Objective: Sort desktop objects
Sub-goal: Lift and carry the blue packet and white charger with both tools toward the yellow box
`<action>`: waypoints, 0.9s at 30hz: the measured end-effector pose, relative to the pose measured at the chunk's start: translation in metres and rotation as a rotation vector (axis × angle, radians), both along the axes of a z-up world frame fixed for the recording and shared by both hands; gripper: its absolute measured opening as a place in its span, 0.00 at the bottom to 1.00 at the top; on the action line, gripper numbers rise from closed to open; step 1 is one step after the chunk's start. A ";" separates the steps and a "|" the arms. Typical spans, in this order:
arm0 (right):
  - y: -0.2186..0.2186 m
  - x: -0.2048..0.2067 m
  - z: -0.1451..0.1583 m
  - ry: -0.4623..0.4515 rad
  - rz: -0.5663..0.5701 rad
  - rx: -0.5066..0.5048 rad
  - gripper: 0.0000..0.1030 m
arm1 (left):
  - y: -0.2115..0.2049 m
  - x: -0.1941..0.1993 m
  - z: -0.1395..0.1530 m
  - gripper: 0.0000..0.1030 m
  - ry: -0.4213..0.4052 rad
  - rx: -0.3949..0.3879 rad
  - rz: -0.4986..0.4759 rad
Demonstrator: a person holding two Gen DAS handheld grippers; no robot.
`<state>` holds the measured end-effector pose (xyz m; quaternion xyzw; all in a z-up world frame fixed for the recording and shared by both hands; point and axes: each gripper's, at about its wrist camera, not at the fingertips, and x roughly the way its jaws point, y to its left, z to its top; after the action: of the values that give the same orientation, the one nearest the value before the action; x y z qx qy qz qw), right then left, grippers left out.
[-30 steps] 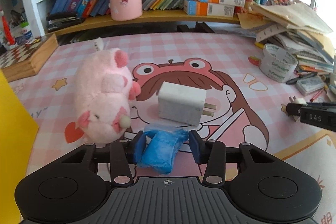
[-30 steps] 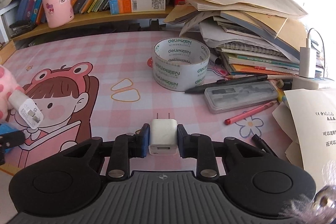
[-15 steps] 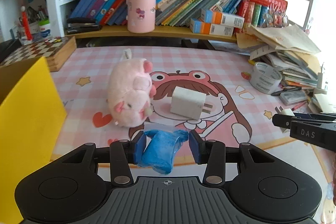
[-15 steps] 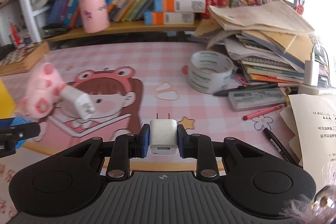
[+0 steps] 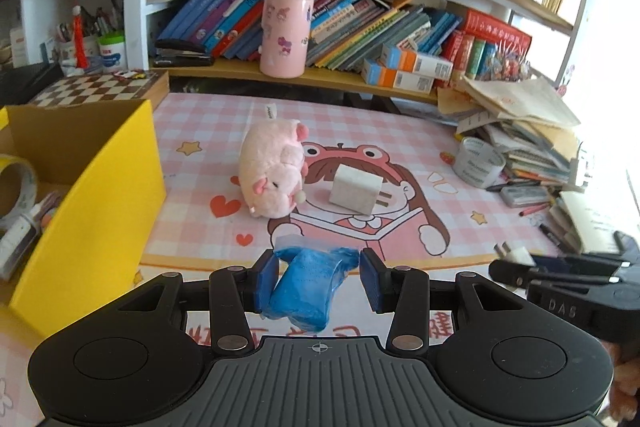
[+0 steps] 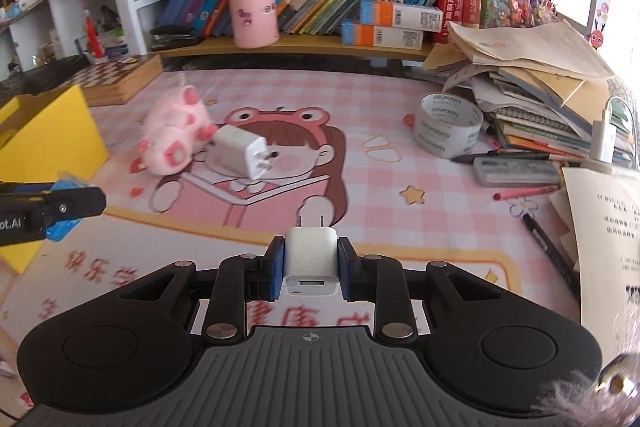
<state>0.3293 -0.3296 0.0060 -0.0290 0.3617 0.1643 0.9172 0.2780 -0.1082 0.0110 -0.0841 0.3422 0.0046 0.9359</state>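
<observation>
Soft, light blue packet, pinched crumpled in the left tongs; small rigid charger, clamped by its flat sides in the right tongs.

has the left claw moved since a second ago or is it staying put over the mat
Yes. The left claw, shut on the blue packet, has pulled back and risen: the pink plush looks smaller and farther, and the yellow box now shows its open top.
</observation>
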 end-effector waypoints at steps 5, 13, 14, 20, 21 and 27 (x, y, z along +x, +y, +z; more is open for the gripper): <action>0.005 -0.023 0.010 -0.005 -0.008 0.011 0.23 | 0.015 -0.017 0.008 0.42 -0.018 -0.063 0.000; 0.023 -0.064 0.021 -0.006 -0.032 0.020 0.23 | 0.030 -0.046 0.023 0.42 -0.053 -0.074 -0.074; 0.026 -0.068 0.021 -0.002 -0.034 0.022 0.23 | 0.033 -0.050 0.024 0.42 -0.057 -0.070 -0.083; 0.051 -0.092 0.024 -0.014 -0.032 0.015 0.23 | 0.049 -0.078 0.026 0.42 -0.063 -0.068 -0.114; 0.055 -0.096 0.024 -0.014 -0.031 0.013 0.23 | 0.052 -0.082 0.026 0.42 -0.059 -0.071 -0.118; 0.083 -0.125 0.025 -0.008 -0.011 -0.002 0.23 | 0.073 -0.110 0.023 0.42 -0.047 -0.076 -0.131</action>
<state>0.2043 -0.2464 0.0307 -0.0284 0.3585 0.1588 0.9195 0.1683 -0.0357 0.0341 -0.0968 0.3249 -0.0718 0.9380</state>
